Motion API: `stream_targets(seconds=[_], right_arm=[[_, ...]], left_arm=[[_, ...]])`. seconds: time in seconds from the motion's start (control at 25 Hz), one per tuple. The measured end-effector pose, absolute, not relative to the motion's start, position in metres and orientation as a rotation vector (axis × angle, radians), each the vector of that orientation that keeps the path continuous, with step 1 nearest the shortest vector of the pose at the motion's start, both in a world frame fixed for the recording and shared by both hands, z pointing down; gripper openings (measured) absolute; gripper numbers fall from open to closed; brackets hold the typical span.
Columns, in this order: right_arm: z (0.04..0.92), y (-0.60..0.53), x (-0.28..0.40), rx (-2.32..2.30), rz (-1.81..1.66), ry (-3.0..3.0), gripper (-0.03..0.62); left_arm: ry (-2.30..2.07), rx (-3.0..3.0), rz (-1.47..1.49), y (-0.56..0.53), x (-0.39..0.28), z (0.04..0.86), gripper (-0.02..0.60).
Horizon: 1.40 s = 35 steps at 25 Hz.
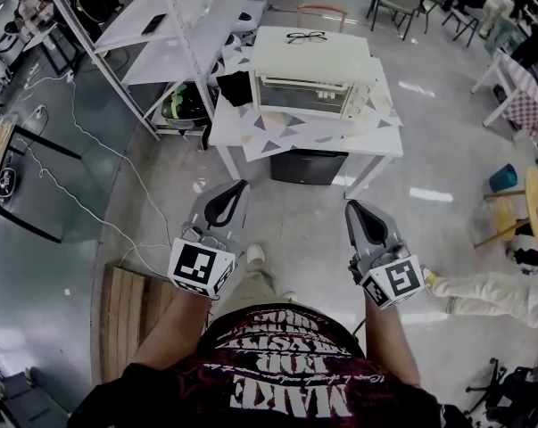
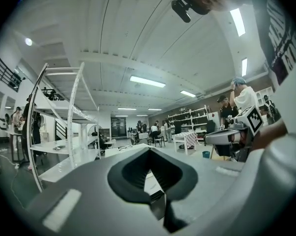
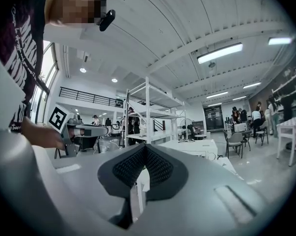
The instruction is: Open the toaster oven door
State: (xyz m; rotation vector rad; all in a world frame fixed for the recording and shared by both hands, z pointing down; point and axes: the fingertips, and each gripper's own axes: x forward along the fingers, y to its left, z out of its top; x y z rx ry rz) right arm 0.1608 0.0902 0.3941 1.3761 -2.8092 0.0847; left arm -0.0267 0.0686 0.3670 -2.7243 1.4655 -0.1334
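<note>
I held my left gripper and right gripper low before me, each with its jaws pressed together on nothing and touching nothing. The toaster oven stood well ahead of both on a white table, its glass door closed.

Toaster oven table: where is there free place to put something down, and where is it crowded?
Free: the strip of table in front of the toaster oven, and the oven's top on either side of the glasses. Crowded: the table's left end, where a dark object sits beside the oven.
</note>
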Motion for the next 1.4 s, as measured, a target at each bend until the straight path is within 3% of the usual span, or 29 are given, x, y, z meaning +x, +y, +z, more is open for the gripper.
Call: stream_targets(seconds=[1.4], right_arm=[[0.412, -0.059, 0.113, 1.488, 0.194, -2.772, 0.023]], left_arm=[[1.33, -2.847, -0.223, -0.084, -0.06, 0.396, 0.003]])
